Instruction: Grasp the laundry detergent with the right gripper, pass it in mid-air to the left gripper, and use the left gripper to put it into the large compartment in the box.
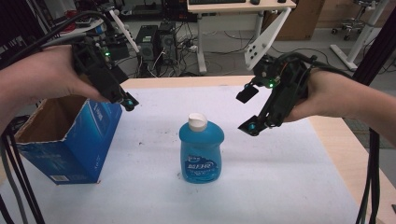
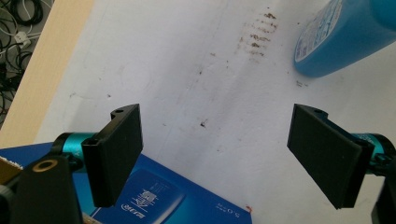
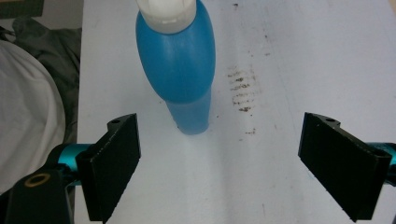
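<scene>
1. The left gripper [image 1: 122,99], a black two-jaw tool with teal fittings held in the person's left hand [image 1: 56,74], hangs in the air over the left part of the worktop, jaws spread wide with nothing between them; its own view [image 2: 215,156] shows only bare cover in the gap.
2. The right gripper [image 1: 248,109], the same black build with a white three-cornered plate on top, is held in the right hand [image 1: 322,95] above the right half of the worktop, tilted down toward the middle. Its jaws also stand wide apart and empty [image 3: 219,163].
3. The blue plastic bottle with a white cap and a blue label [image 1: 201,148] stands upright near the middle of the worktop, between the two grippers and apart from both. In the right gripper view the bottle [image 3: 180,65] stands ahead of the jaws, left of their centre line.
4. The open blue cardboard box with a brown inside [image 1: 70,135] stands by the left edge of the worktop, just below the left gripper; its printed blue side [image 2: 154,198] lies under that gripper's jaws.
5. The white, faintly stained cover [image 1: 280,177] spreads over the wooden worktop [image 1: 334,135], leaving wood bare along the right and far edges.
</scene>
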The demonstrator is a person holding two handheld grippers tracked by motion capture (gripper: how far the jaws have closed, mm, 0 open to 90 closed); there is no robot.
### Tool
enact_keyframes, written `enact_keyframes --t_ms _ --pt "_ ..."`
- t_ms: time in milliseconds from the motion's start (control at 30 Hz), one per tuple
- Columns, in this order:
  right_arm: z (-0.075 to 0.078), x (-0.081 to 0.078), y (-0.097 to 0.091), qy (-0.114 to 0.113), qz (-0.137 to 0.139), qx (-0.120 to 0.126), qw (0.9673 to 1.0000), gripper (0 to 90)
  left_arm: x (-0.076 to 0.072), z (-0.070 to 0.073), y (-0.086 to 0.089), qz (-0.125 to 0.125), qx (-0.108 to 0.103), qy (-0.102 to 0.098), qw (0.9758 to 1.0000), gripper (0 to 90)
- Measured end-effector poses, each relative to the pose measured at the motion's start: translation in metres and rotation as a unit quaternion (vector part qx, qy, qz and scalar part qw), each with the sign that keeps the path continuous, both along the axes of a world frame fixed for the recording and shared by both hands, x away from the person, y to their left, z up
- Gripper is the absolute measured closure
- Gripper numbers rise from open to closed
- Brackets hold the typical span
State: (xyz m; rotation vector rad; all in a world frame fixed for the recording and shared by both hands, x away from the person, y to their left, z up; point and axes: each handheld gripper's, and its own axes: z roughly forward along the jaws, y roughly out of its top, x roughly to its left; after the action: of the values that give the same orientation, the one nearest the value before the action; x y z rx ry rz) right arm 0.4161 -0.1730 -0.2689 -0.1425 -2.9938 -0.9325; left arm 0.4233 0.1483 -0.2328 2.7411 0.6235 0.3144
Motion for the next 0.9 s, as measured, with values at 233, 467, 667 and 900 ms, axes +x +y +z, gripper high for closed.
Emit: enact_keyframes --t_ms 233,467,667,900 --pt "-0.017 -0.002 0.006 0.010 0.007 0.004 0.9999 12.3 -0.001 -0.001 -0.001 -0.004 0.000 -0.001 1.0000 18.3" --pt "-0.037 -0.005 0.014 0.018 0.012 0.003 0.9998 12.3 -0.001 -0.003 -0.001 -0.004 -0.001 0.002 1.0000 18.3" --pt "-0.048 -0.008 0.022 0.018 0.014 0.010 0.9997 12.3 -0.002 -0.005 -0.002 -0.004 -0.005 0.002 1.0000 18.3" --pt "-0.059 -0.009 0.033 0.021 0.021 0.013 0.9995 12.3 -0.003 -0.006 -0.002 -0.006 -0.002 0.002 1.0000 18.3"
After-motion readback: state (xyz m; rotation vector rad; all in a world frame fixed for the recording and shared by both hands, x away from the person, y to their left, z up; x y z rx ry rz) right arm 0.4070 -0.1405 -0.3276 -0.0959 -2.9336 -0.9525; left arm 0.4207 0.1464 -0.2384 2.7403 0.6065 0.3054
